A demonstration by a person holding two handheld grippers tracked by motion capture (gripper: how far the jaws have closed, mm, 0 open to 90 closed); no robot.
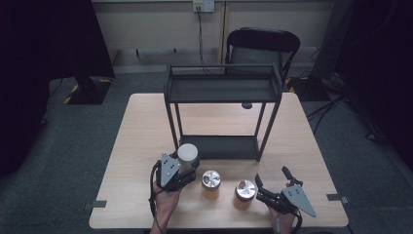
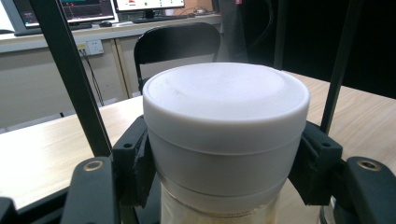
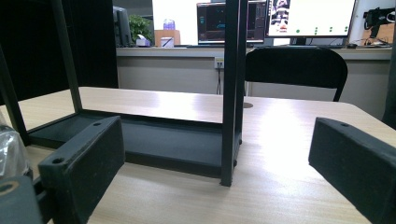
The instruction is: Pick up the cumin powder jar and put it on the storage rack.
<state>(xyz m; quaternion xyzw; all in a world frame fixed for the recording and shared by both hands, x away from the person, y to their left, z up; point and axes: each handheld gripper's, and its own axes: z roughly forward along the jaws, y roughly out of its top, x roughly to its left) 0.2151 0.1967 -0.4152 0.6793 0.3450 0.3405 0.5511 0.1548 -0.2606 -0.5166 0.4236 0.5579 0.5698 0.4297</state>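
Note:
A jar with a white lid (image 1: 187,152) stands held at the front left of the wooden table (image 1: 146,126), just before a black two-tier rack (image 1: 221,87). My left gripper (image 1: 189,165) is shut on it. In the left gripper view the jar (image 2: 224,107) sits between the two black pads (image 2: 133,163), which press on its sides below the lid. My right gripper (image 1: 271,176) rests open near the front right edge, nothing between its fingers. In the right gripper view its jaws stand wide apart, facing a rack post (image 3: 231,93) and the lower shelf (image 3: 154,144).
Two amber jars with silver lids stand on the table between the grippers, one (image 1: 211,179) nearer the left gripper and one (image 1: 245,190) close to the right. A black chair (image 1: 263,44) stands behind the table. A clear jar edge (image 3: 9,149) shows at the left.

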